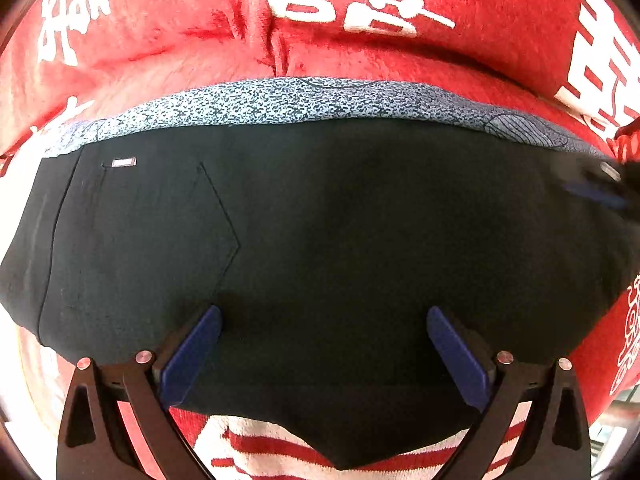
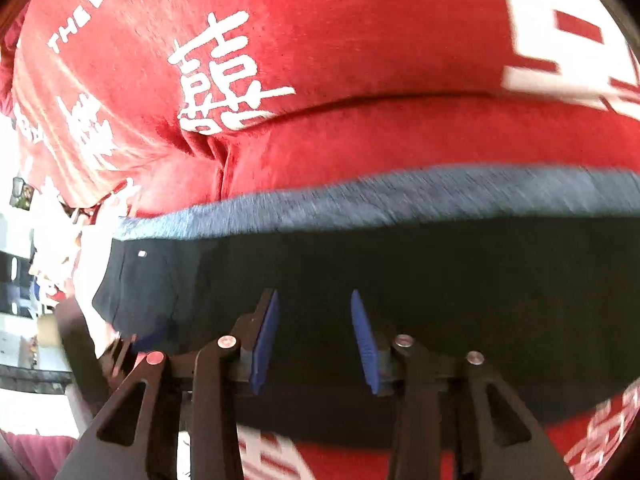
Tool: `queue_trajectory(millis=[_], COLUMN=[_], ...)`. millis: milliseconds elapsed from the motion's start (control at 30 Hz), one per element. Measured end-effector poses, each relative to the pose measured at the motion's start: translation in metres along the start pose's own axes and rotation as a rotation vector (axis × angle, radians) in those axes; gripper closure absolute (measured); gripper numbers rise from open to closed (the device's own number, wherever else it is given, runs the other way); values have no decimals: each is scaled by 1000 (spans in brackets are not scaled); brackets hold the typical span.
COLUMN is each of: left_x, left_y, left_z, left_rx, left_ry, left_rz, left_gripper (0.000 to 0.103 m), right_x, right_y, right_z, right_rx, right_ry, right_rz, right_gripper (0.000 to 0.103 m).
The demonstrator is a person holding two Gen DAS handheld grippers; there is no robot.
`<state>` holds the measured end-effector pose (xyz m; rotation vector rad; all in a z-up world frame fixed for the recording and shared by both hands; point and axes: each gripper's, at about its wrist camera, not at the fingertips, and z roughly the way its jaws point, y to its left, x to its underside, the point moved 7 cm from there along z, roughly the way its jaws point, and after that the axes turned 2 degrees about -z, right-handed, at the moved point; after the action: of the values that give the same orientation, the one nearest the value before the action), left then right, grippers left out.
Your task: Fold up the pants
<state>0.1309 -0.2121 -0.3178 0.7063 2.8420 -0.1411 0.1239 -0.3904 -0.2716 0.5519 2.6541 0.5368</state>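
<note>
Below the left wrist camera, dark pants (image 1: 320, 240) are seen spread flat on a red cloth (image 1: 360, 52) printed with white characters. A speckled grey-blue inner band (image 1: 280, 100) is exposed along their far edge, and a stitched pocket outline (image 1: 218, 236) and a small pale tag (image 1: 124, 162) are shown sharply at the left. The left gripper (image 1: 324, 320) is held over the fabric with its blue pads (image 1: 192, 360) wide apart and nothing clamped between them. A blurred part of the other gripper is caught at the right edge.

From the right wrist camera, the same pants (image 2: 440, 280) and band are smeared by motion. The right gripper (image 2: 314, 312) is seen partly parted, nothing pinched, with the pants lying beneath it. Only here are the printed letters "THE BIG" (image 2: 86, 12) and a cluttered background at the left edge visible.
</note>
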Motion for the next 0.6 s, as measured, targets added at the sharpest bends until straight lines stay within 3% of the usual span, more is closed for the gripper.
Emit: queue_trajectory(millis=[167,367,433,500,600], left_x=[4,11,9,9,7], left_y=[2,2,3,2,2], left_z=[-2,-7,-5,-5,-5], left_rx=[16,18,16,11,6], left_ry=[-4,10,23,30,48], left_rz=[-5,-14,-19,-18,-21], left_gripper=[0,0,0,0,0], right_x=[-31,-65,-67,-60,-31], right_y=[-6,-48,-57,-59,-56], right_z=[29,28,15,-2,-24], right_rx=[54,175,200,160,174], right_ry=[-23,-41,-38,-45,-25], right_rz=[-44,41,94,136,108], right_gripper=[62,65,62,55,48])
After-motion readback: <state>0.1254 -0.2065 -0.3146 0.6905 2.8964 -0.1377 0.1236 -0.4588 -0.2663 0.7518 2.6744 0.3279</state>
